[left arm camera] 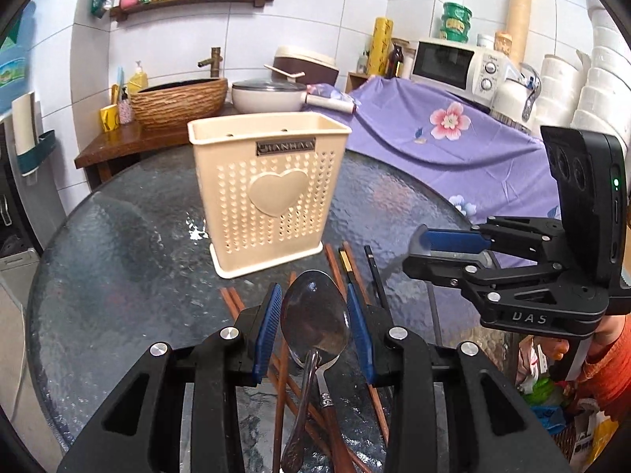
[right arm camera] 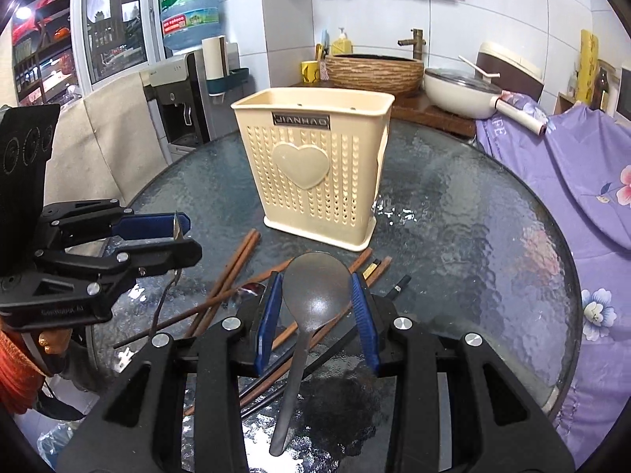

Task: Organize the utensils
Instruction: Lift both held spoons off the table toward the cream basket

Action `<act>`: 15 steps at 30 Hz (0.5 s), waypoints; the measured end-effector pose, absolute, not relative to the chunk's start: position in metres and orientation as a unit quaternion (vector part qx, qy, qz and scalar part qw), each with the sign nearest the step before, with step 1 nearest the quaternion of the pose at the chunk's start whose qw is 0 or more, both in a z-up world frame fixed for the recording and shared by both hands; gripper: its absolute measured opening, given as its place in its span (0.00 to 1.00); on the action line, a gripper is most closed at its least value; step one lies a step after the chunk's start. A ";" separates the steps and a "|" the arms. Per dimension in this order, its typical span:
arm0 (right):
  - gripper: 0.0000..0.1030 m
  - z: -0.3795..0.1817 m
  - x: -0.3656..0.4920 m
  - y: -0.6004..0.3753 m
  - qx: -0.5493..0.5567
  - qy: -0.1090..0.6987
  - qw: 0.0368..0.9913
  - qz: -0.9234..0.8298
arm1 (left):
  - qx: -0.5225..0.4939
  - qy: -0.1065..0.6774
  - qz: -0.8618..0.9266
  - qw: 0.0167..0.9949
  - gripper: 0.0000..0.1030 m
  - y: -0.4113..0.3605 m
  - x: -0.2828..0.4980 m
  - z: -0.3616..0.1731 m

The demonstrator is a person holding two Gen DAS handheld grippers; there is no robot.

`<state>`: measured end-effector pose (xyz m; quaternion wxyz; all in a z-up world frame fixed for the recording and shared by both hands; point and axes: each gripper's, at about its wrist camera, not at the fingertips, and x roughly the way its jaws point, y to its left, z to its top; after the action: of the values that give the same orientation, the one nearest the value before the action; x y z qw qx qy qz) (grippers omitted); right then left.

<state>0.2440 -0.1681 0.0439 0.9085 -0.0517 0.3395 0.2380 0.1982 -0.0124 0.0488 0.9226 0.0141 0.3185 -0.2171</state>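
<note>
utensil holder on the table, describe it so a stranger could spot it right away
Start at the round dark glass table. Near its middle stands the utensil holder, an upright cream plastic box with an open top, beyond the scattered wooden chopsticks. Its perforated front with a raised heart and a small metal nameplate sets it apart; nothing else on the table stands upright.

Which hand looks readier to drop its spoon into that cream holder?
Probably right, narrowly. Both the right gripper and left gripper pinch spoon bowls, but the matte spoon is alone, while two handles hang under the shiny spoon. The holder faces both.
</note>
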 end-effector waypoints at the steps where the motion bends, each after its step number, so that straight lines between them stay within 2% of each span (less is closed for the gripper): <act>1: 0.36 0.047 0.242 -0.168 -0.053 0.336 0.910 0.238 | 0.012 0.315 -0.214 0.924 0.33 -0.010 0.196 0.051; 15: 0.35 0.059 0.231 -0.166 -0.057 0.330 0.909 0.249 | 0.003 0.296 -0.196 0.935 0.32 0.005 0.184 0.066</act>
<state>0.2309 -0.1658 0.0593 0.9086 -0.0571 0.3301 0.2495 0.1843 0.0053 0.0656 0.9347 0.0026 0.2963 -0.1963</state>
